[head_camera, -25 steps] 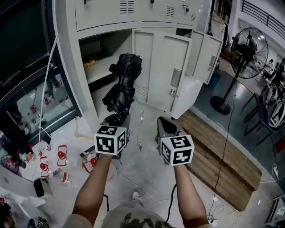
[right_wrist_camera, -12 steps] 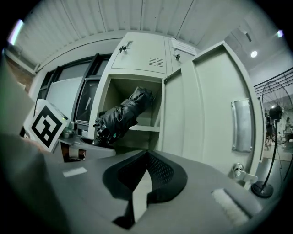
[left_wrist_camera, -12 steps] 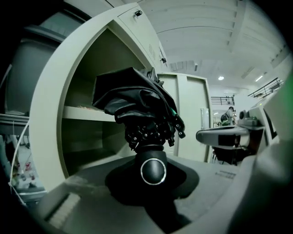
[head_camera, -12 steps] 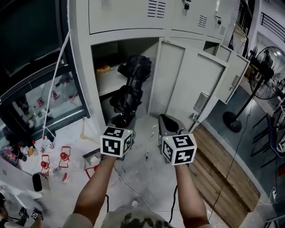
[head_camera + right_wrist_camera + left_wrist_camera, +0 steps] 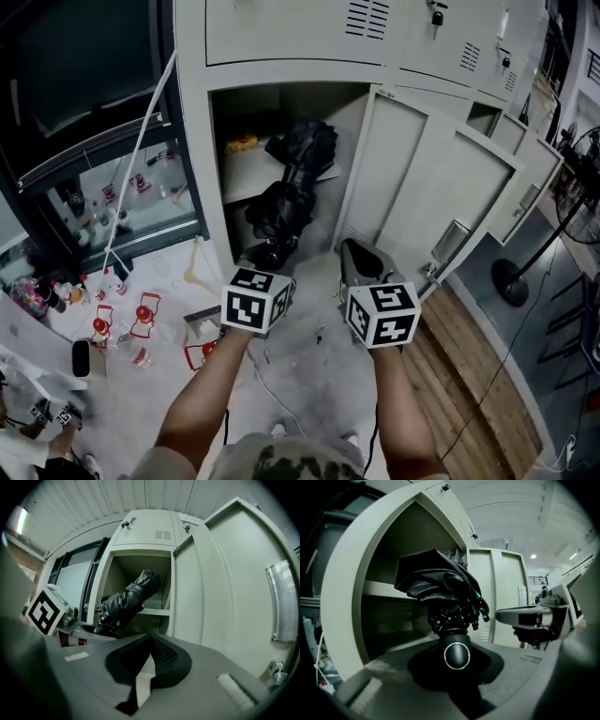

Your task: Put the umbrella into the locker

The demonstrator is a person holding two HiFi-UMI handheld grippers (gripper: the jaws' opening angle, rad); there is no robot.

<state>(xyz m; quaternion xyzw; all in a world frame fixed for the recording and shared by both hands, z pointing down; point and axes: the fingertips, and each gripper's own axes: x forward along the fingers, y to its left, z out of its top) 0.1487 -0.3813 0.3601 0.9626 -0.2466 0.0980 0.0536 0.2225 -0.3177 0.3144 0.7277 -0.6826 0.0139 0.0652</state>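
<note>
Distance to the locker [image 5: 281, 75] had shrunk, so the umbrella [image 5: 291, 192], grasped at its handle by the left gripper [image 5: 272, 255], now reached its opening, while the right gripper [image 5: 351, 247] stayed clenched, empty.

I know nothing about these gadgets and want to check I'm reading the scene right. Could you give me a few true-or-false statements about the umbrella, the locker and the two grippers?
1. The left gripper holds a folded black umbrella by its handle. True.
2. The door of the locker is closed. False: it stands open beside the compartment.
3. The right gripper also grips the umbrella. False: nothing is between its jaws.
4. The open locker has a shelf inside. True.
</note>
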